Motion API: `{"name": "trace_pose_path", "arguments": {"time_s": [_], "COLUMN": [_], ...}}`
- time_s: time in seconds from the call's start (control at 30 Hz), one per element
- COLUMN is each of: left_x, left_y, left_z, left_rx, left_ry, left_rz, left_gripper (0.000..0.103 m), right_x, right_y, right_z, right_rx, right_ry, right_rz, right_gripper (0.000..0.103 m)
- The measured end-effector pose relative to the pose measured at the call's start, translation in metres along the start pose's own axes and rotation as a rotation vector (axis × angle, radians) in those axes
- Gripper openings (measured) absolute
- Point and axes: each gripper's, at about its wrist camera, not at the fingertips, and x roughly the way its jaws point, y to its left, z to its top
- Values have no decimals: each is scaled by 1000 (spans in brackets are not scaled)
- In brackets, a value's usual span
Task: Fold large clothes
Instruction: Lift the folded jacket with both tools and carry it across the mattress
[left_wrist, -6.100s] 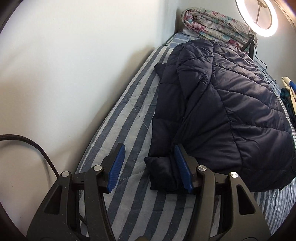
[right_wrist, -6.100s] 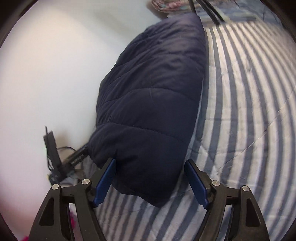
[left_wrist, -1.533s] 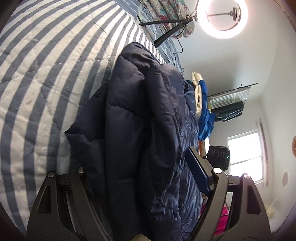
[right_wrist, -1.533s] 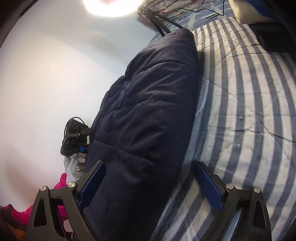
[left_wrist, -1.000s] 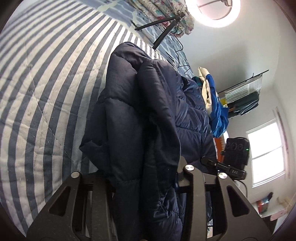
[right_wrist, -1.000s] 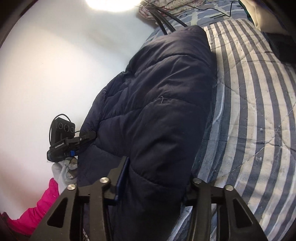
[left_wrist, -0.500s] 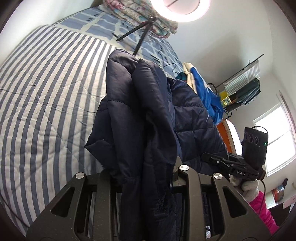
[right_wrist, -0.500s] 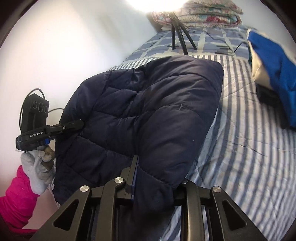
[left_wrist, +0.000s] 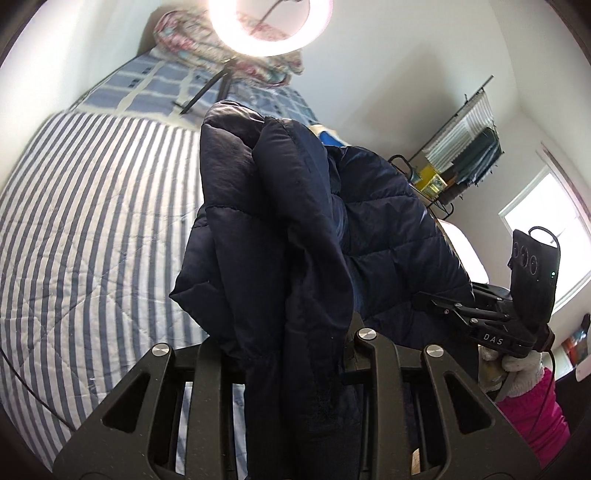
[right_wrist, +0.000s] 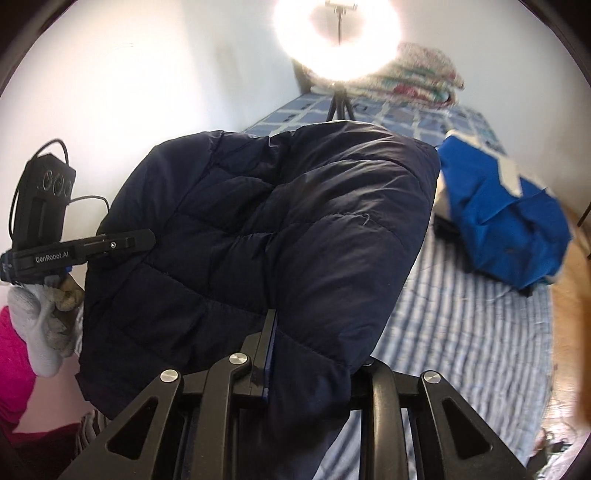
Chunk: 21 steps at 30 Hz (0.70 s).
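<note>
A: What is around the coat?

B: A ring light (right_wrist: 338, 37) on a tripod, a folded flowery quilt (right_wrist: 424, 81) and a blue garment (right_wrist: 506, 218) sit on the striped bed (left_wrist: 92, 221).

A: Which way does the dark blue puffer coat (right_wrist: 280, 229) run?

B: It stretches sideways between both grippers, bunched up above the bed.

A: Who holds it?

B: The left gripper (left_wrist: 288, 354) and right gripper (right_wrist: 314, 354) each pinch an end tight. Their jaws have just closed on it.
</note>
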Motion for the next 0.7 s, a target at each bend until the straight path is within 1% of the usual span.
{"name": "trace_pose_path", "arguments": {"time_s": [0.13,0.23,0.43,0.57,0.7], "left_x": [2,13,51,81,113], "left_y": [-26,-44,-79,-103,-121], "left_z": [7,17,44,68,100], "left_rx": [37,63,99,143,156], "left_ry": [-2,0,8,4,-1], "left_rz": [-8,-15,-35,-39,-61], "left_gripper": [26,26,26,26,26], "right_x": [-21,-37,-61,-64,-67], "right_y": [-15,-28,-66,-98,-130], "right_z": [0,3,6,17,33], "right_rx": [4,2,11,26,37], "right_ry": [-19,-35,-60,-69,-91], "right_rz": [-30,-62,-128,-170,-216], "right_gripper": [21,21,21,20,20]}}
